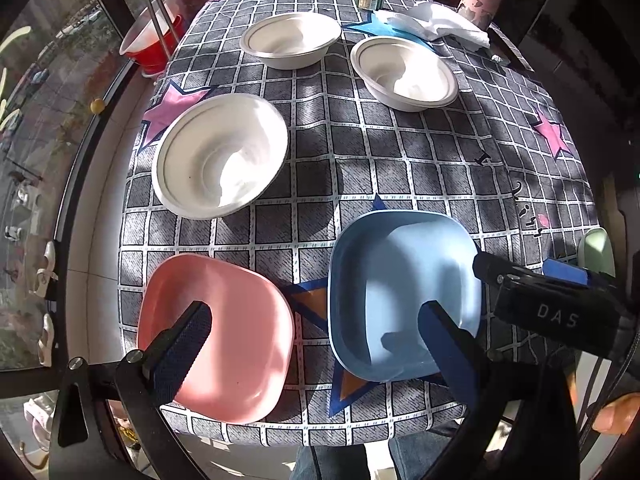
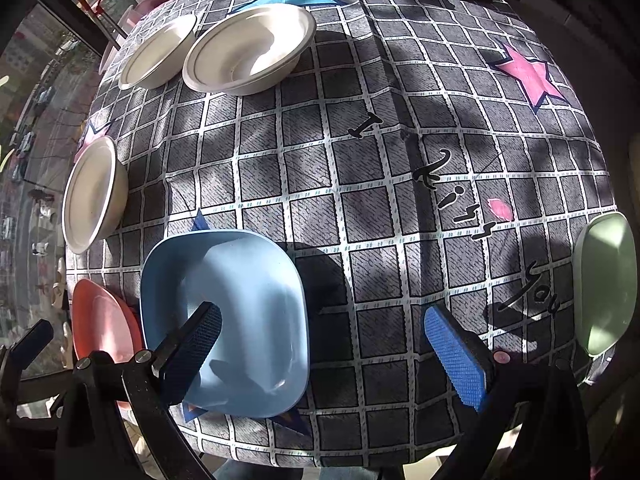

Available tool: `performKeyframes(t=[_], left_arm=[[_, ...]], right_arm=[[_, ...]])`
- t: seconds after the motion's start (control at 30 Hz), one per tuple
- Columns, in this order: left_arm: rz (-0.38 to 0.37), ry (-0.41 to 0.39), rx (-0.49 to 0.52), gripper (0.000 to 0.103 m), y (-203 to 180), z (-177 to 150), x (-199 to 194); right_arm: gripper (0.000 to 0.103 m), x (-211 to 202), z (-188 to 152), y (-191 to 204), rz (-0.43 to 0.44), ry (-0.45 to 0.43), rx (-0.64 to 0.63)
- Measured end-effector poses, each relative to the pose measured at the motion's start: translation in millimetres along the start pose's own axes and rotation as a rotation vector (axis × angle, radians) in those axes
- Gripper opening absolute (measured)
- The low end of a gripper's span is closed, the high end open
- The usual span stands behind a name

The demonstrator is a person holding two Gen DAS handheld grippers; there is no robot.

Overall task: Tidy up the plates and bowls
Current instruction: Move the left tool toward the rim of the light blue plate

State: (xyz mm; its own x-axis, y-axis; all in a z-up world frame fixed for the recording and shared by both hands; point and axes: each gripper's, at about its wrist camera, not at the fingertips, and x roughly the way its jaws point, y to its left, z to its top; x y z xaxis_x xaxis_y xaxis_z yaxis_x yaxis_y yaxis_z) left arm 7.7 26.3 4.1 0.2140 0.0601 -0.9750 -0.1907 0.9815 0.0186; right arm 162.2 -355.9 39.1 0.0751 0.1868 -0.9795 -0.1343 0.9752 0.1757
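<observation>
Sunlit checked tabletop (image 1: 320, 140); my left tongs (image 1: 316, 344) and right tongs (image 2: 332, 352) hang open, empty; pink plate (image 1: 240, 328) and blue plate (image 1: 404, 280) sit near edge; a careless nudge might tip them off.

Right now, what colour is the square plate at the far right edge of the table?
Pale green plate, clearest in the right wrist view.

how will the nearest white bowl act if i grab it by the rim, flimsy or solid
Probably flimsy: the nearest white bowl has a thin rolled rim and a matte, moulded-pulp look, so the lip may flex under a pinch. It is likely light, so a push could slide it on the checked tablecloth. Its wide mouth and low shape suggest it is unlikely to tip.
</observation>
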Motion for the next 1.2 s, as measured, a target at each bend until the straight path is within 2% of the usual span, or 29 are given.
performKeyframes(t=[0.3,0.7,0.9,1.2], left_arm=[[0.018,0.036,-0.005,0.103,3,-3,13],[0.03,0.069,-0.017,0.103,7,-3,27],[0.03,0.082,-0.015,0.103,3,-1,34],[0.021,0.1,-0.003,0.103,-7,5,43]], right_arm=[[0.102,21,2,4,-0.026,0.043,-0.023],[0.102,75,6,13,-0.086,0.143,-0.093],[0.102,78,4,14,-0.092,0.141,-0.114],[0.102,79,-5,-21,-0.152,0.151,-0.106]])
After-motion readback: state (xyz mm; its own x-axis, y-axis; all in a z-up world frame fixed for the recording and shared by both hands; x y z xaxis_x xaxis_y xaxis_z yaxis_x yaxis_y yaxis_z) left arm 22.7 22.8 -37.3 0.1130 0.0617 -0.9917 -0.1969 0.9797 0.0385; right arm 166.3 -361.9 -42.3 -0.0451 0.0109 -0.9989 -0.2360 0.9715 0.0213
